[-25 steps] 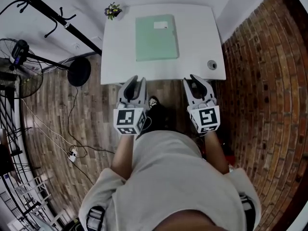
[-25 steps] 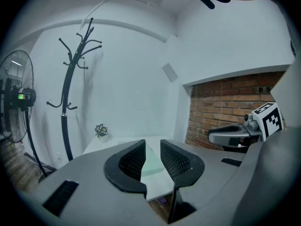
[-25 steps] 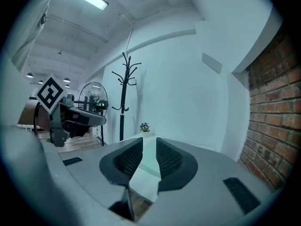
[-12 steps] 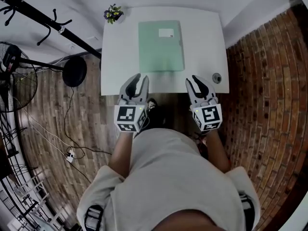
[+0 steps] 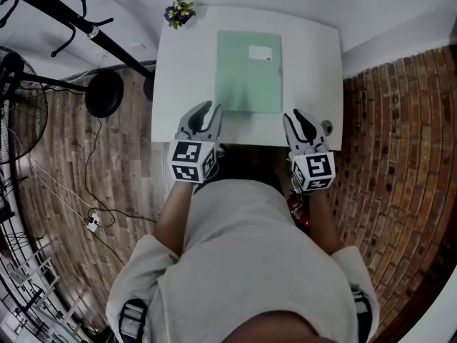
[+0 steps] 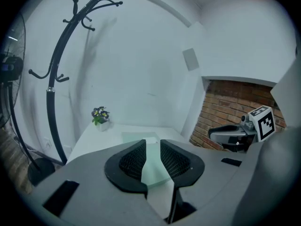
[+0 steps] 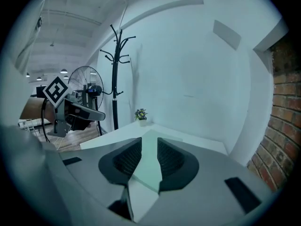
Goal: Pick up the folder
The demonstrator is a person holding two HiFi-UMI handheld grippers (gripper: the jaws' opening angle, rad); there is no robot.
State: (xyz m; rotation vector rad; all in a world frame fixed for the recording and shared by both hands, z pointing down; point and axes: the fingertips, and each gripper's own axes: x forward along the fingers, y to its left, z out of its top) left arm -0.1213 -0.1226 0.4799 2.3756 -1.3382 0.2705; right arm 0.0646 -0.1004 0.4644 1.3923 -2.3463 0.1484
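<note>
The print on the white label [image 5: 261,53] of the folder [image 5: 246,81] on the desk [image 5: 314,56] is too small to read. A small round object [image 5: 326,127] at the desk's near right corner is too small to identify. Left of the desk, the coat stand [image 5: 91,31] and the fan [image 5: 8,66] run off the picture's edge. The fingers [image 6: 131,161] of the left gripper [image 6: 153,143] hide most of the folder's near part.

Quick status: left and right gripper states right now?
Left gripper: open, jaws slightly apart, nothing between them.
Right gripper: open, jaws have just been opening, nothing between them.
</note>
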